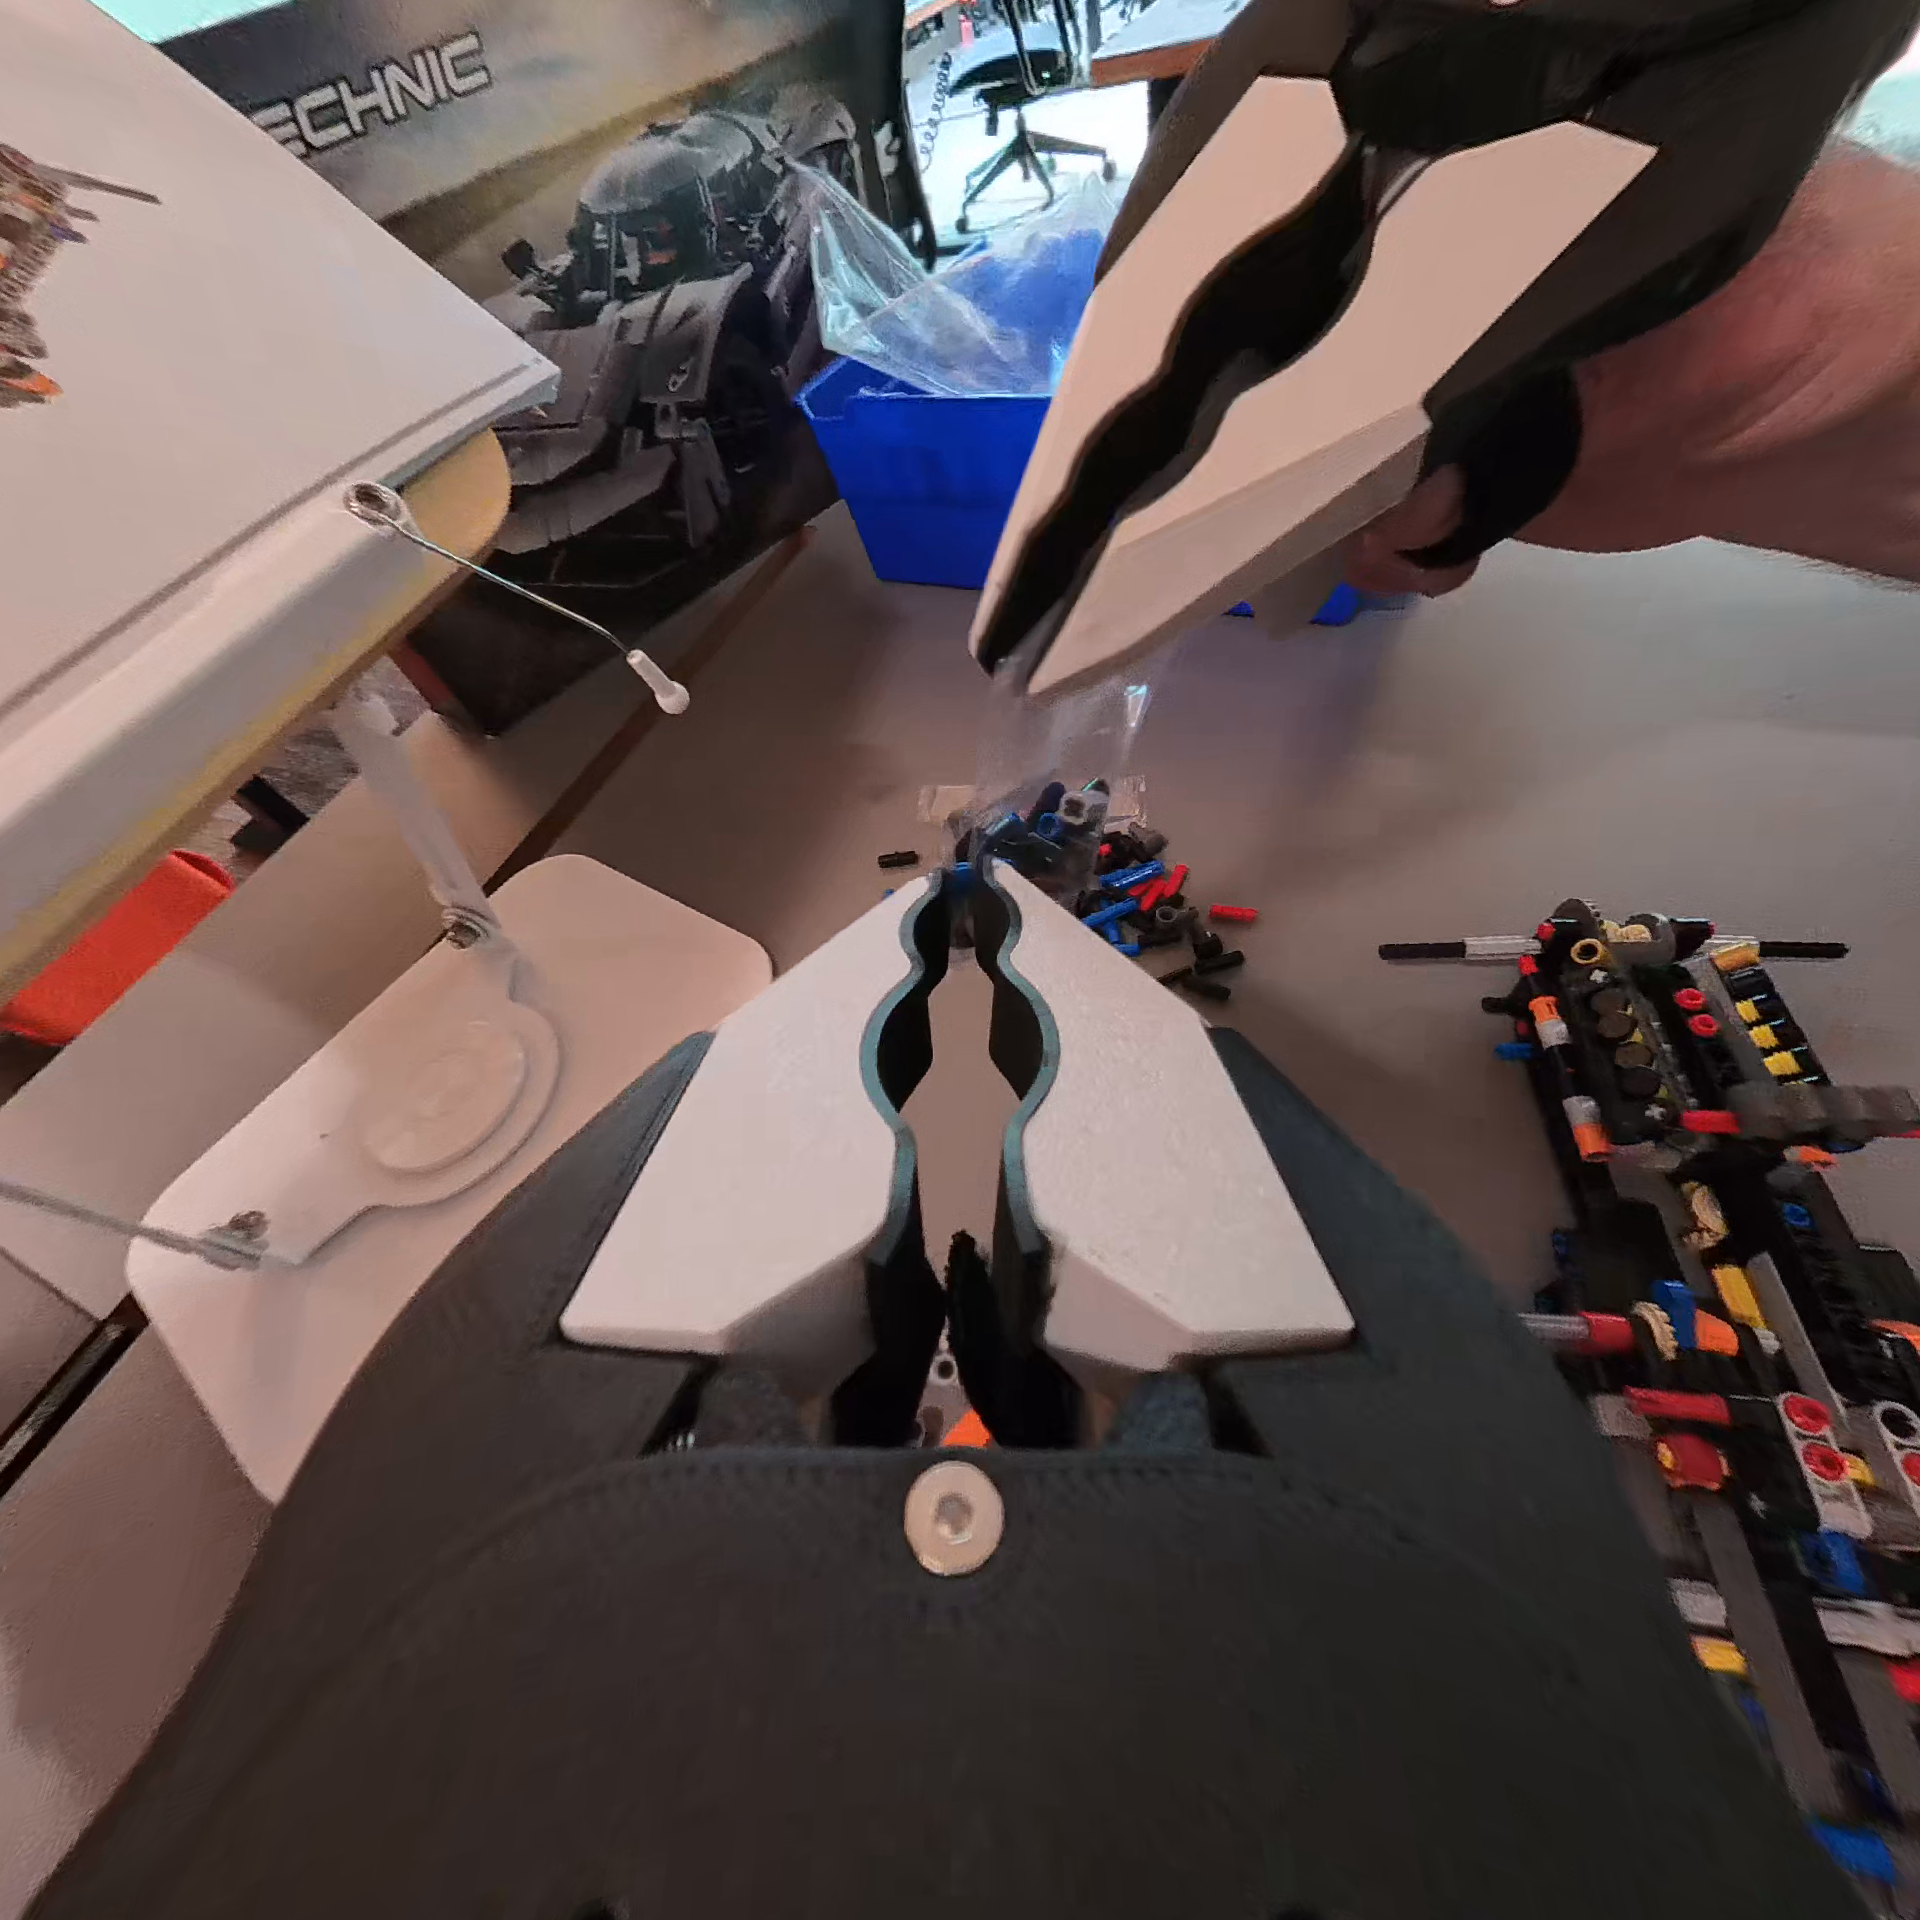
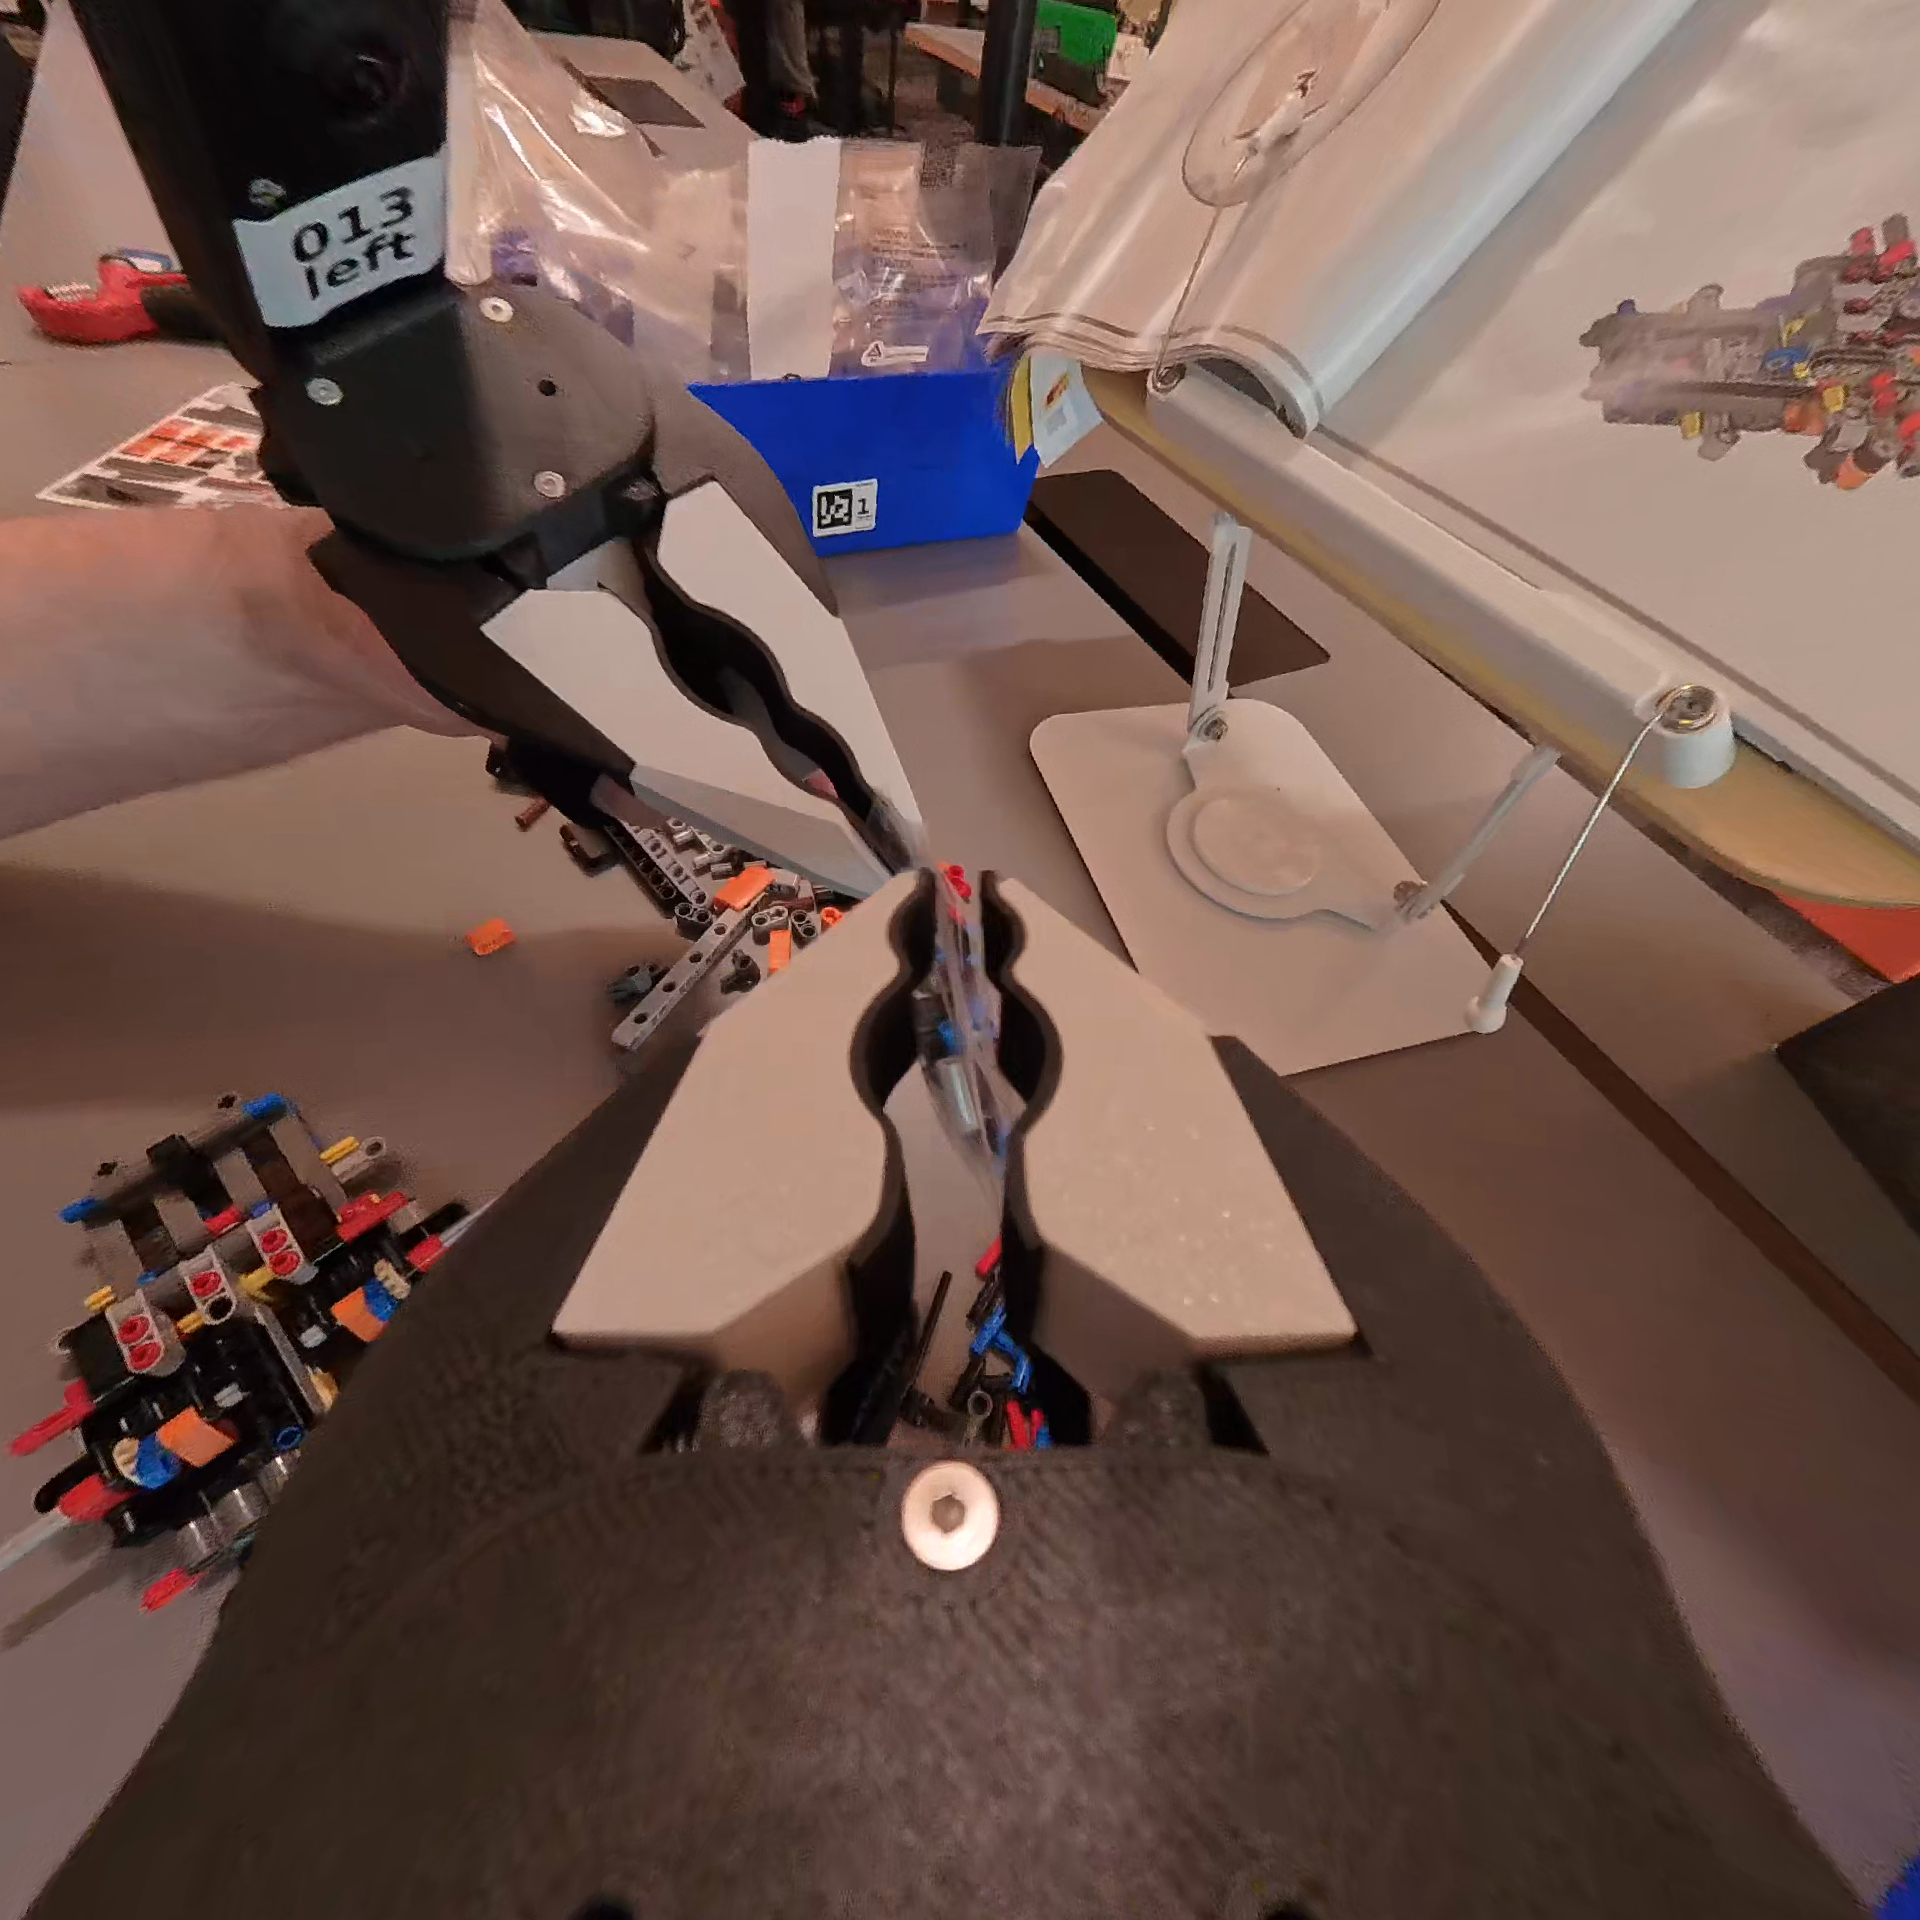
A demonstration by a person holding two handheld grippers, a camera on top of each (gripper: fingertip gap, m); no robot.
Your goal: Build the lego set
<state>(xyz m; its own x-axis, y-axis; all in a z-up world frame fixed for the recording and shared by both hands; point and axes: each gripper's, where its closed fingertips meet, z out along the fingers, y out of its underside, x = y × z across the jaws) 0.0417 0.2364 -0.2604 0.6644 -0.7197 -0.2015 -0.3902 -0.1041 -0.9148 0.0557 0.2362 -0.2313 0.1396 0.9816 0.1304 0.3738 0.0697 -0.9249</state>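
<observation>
A small clear plastic bag (image 1: pixel 1060 748) of tiny Lego pins hangs above the grey table. My right gripper (image 1: pixel 1003 670) comes in from the upper right and is shut on the bag's top. My left gripper (image 1: pixel 966 878) is shut on the bag's lower end. Small black, blue and red pins (image 1: pixel 1143 914) lie spilled under the bag. In the right wrist view the bag (image 2: pixel 966 1039) runs between my right gripper's (image 2: pixel 951 883) fingers, and the left gripper (image 2: pixel 899 847) meets it tip to tip. The partly built model (image 1: pixel 1714 1195) lies to the right; it also shows in the right wrist view (image 2: pixel 208 1330).
An open instruction book (image 2: pixel 1558 312) rests on a white stand (image 2: pixel 1247 862). A blue bin (image 2: pixel 873 457) with plastic bags stands behind, beside the set's box (image 1: pixel 623 260). A pile of grey beams and orange parts (image 2: pixel 727 914) lies under the left gripper. A sticker sheet (image 2: pixel 166 447) lies at the far left. The tips of both grippers are at nearly the same place.
</observation>
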